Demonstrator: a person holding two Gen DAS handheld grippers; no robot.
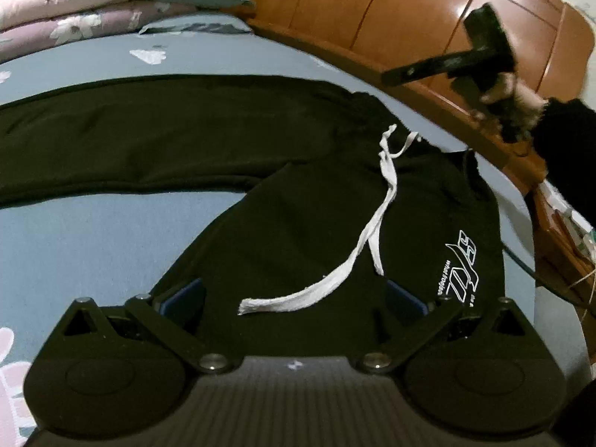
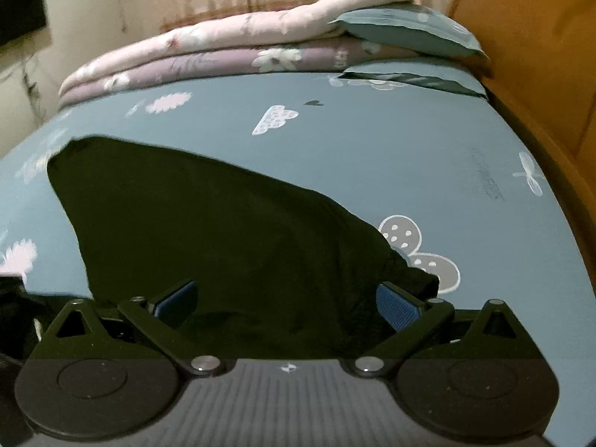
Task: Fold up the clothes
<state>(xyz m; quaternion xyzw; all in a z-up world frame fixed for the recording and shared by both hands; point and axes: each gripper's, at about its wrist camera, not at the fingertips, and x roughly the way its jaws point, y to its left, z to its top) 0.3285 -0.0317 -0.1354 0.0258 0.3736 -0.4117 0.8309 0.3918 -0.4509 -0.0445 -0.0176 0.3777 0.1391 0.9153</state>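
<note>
**Black sweatpants spread on the bed, both tongs wide and empty**

A pair of black sweatpants (image 1: 231, 171) lies flat on the blue patterned bed sheet (image 1: 93, 234). In the left wrist view the waistband end sits toward the wooden headboard (image 1: 391, 18), with one leg stretching away from the headboard across the sheet and the other leg angling down toward the camera. A white drawstring (image 1: 372, 231) trails loose from the waistband over the nearer leg, its frayed end resting on the black fabric. A white printed logo (image 1: 462, 264) marks the hip area on the side nearest the headboard.

The left tongs (image 1: 294, 298) hang just over the nearer leg with their blue pads far apart; nothing is pinched between them.

The right tongs (image 2: 287, 298) stand wide as well, their blue ribbed pads either side of a stretch of black cloth (image 2: 223, 242), and the pads do not press on it. From the left wrist view the right tongs appear blurred in front of the headboard, gripped by a hand (image 1: 517, 100) in a dark sleeve, clear of the sweatpants.

At the far end of the bed from the sweatpants, folded floral quilts (image 2: 223, 48) are stacked, with a blue-grey pillow (image 2: 409, 26) against the headboard side.
</note>
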